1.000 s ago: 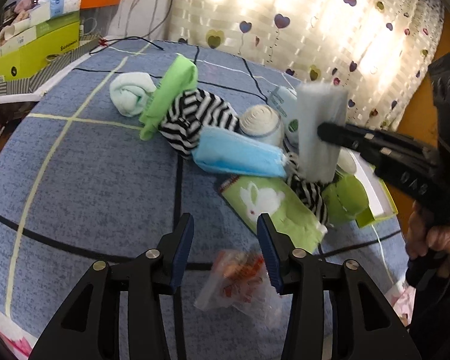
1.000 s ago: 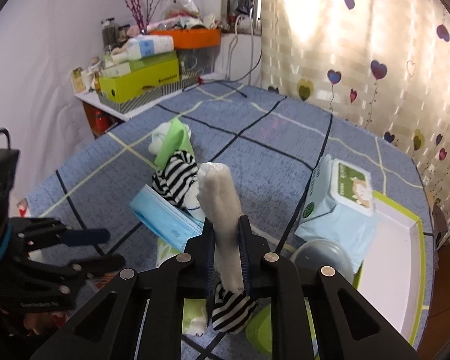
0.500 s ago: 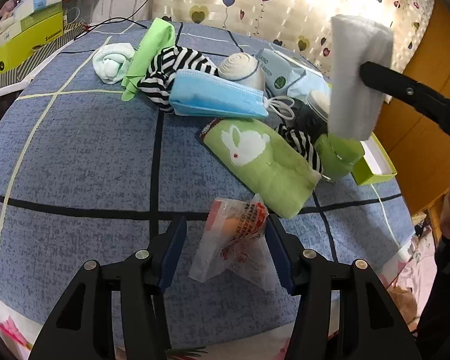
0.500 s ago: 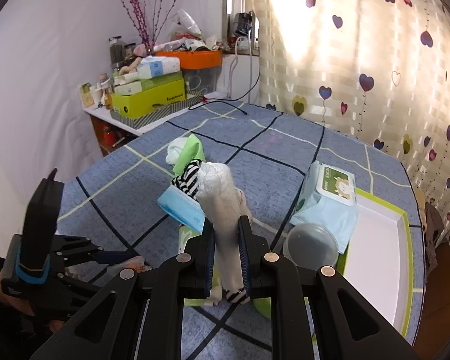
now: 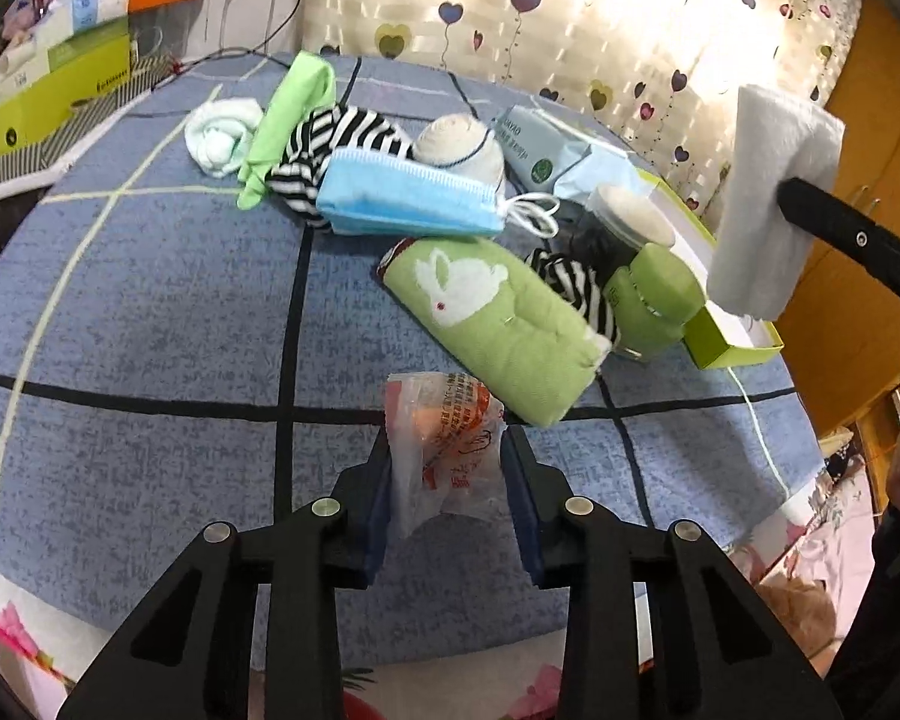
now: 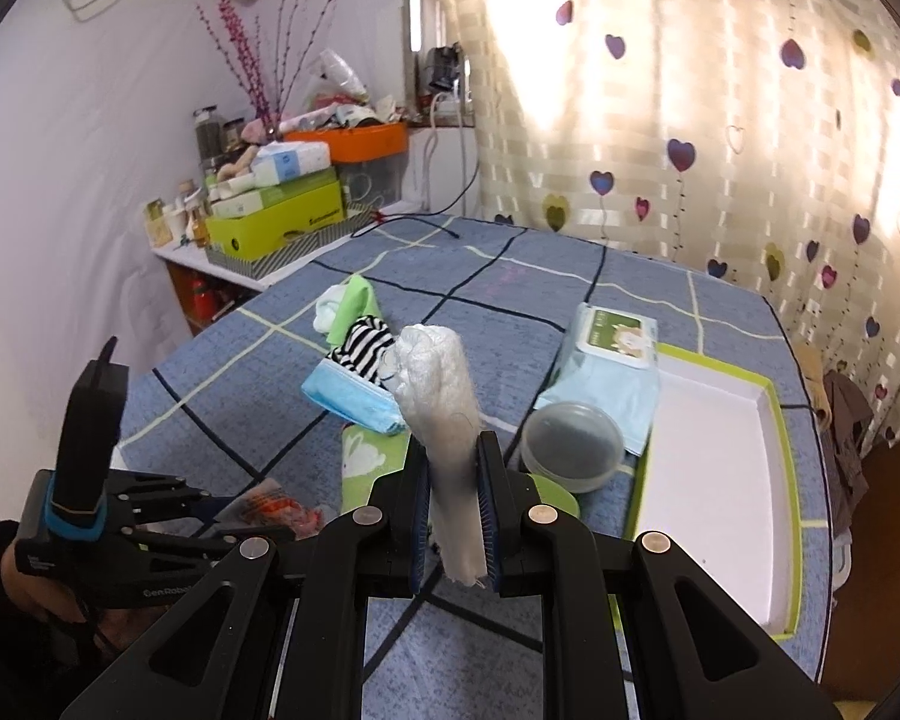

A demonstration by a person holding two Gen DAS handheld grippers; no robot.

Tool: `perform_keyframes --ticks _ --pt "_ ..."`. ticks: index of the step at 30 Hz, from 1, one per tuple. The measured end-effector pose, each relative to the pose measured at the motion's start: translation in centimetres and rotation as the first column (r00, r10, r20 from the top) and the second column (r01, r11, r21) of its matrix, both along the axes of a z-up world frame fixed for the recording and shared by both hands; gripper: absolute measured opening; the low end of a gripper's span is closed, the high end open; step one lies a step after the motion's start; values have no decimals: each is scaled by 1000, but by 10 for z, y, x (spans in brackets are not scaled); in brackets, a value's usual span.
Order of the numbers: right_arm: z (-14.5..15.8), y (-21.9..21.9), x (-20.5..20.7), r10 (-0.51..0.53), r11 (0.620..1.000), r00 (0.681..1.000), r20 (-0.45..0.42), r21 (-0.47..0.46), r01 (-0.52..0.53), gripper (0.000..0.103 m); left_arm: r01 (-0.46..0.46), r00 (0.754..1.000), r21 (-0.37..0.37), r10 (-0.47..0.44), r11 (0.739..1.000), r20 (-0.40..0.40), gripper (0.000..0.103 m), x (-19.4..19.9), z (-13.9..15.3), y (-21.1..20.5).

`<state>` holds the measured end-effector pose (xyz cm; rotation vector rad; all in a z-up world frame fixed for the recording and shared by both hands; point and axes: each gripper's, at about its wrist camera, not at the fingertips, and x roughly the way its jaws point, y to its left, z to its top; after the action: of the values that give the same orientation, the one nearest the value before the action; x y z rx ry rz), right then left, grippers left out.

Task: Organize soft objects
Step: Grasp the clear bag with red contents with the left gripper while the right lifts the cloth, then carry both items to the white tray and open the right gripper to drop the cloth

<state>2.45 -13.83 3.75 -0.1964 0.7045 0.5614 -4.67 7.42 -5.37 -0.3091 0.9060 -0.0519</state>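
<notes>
The print on the clear snack packet [image 5: 447, 444] is too creased to read. A second ago the left tongs [image 5: 446, 468] stood wide above it; now they are closing, the packet between them, near the desk's [image 5: 150, 312] front edge. The right tongs [image 6: 455, 516] stay clenched on the white cloth roll [image 6: 444, 414], raised higher than before.

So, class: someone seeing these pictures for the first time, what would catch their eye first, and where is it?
Probably the white fluffy roll clamped upright in the right gripper, lifted above the blue checked cloth. Next, the crinkly snack packet between the closing jaws of the left gripper, just in front of the green rabbit towel.
</notes>
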Motion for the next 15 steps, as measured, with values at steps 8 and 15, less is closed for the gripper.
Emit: perform_keyframes --ticks 8,15 --pt "7 -24 -12 -44 999 999 16 27 44 14 -19 996 5 19 1000 84 34 -9 33 -2" --pt "11 -49 -12 -100 994 995 21 53 99 14 11 993 5 -12 1000 122 34 1 51 -16"
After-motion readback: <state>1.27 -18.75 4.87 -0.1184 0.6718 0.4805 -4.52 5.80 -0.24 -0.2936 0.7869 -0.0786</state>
